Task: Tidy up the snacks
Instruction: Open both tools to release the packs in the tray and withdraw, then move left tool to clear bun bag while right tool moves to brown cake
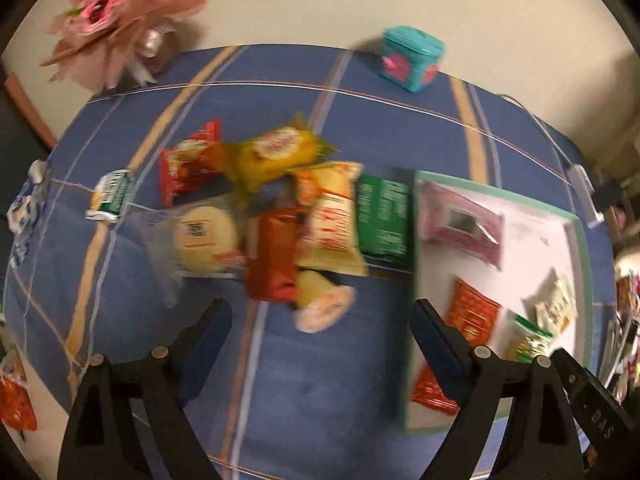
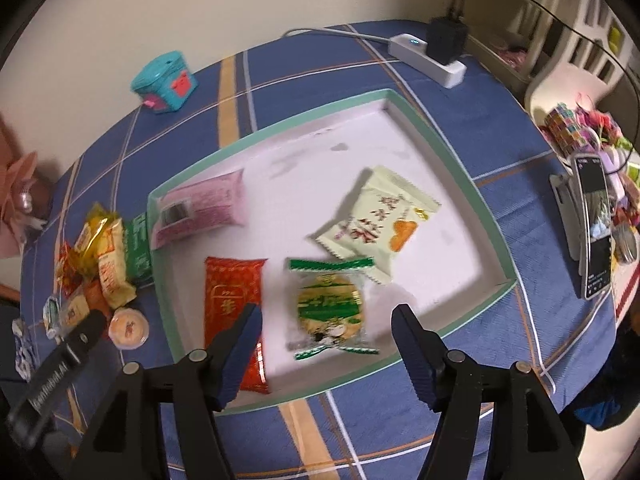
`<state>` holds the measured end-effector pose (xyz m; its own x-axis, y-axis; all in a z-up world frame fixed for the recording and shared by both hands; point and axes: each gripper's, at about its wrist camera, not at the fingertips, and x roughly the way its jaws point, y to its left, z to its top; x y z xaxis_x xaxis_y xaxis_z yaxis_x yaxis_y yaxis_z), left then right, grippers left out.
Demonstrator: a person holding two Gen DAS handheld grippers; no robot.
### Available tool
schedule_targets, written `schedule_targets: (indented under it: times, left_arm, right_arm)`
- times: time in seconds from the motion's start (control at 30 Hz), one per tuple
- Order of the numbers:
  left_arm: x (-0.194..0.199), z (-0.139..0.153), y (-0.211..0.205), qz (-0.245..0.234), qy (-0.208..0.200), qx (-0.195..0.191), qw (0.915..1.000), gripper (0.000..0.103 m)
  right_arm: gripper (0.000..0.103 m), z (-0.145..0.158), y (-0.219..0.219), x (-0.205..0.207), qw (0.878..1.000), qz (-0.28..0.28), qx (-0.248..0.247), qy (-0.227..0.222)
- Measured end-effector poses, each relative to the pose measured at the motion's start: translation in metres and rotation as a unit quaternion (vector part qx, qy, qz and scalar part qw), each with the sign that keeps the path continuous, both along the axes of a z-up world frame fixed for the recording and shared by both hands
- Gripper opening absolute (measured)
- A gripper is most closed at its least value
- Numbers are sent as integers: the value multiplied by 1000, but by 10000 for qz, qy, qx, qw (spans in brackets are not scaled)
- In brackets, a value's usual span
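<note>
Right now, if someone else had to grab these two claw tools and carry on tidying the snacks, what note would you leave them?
Left gripper: open, empty, over the blue cloth near the loose pile.
Right gripper: open, empty, above the green-and-gold round snack.
Done: four snacks lie in the tray: the pink packet, the red packet, the cream packet and that round one.
Left: the pile of snacks beside the tray, the small green-and-white packet lying apart from it, and the little round cup near the tray's corner.
</note>
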<state>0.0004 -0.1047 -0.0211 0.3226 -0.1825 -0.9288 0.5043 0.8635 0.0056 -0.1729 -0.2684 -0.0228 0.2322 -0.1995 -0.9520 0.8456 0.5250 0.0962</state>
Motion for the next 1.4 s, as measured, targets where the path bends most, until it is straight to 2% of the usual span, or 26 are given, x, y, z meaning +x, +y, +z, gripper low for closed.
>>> schedule_targets:
  times: [0.13, 0.2, 0.23, 0.27, 0.37, 0.53, 0.73, 1.0, 1.2, 1.4]
  left_arm:
    - [11, 1, 15, 183, -104, 77, 9997, 91]
    - [15, 1, 20, 215, -166, 140, 9995, 99]
    - [17, 1, 23, 233, -223, 186, 9993, 103]
    - [18, 1, 24, 241, -269, 204, 9991, 103]
    - [20, 1, 27, 254, -370, 286, 9986, 103]
    - [23, 2, 31, 239, -366, 198, 9988, 103]
    - [30, 5, 39, 237, -348, 206, 9989, 103]
    - [63, 29, 91, 980, -628, -131, 9931, 103]
    - [93, 24, 131, 1448, -291, -376, 9883, 103]
    - [107, 17, 143, 1464, -86, -408, 9883, 103]
  right_arm:
    - [73, -2, 9, 10, 9999, 148, 26, -6]
    - [95, -3, 12, 14, 9998, 175, 4, -14]
    - [101, -3, 12, 14, 9999, 170, -26, -10]
    - [103, -3, 13, 15, 9998, 164, -78, 8]
    - [103, -5, 16, 18, 9998, 170, -111, 62]
    - [103, -8, 20, 23, 9997, 206, -115, 109]
    - [103, 2, 32, 34, 9992, 301, -190, -204]
    - [103, 13, 65, 67, 9955, 652, -322, -610]
    - [103, 10, 92, 98, 9909, 1075, -284, -753]
    - [103, 0, 115, 126, 9860, 1447, -155, -809]
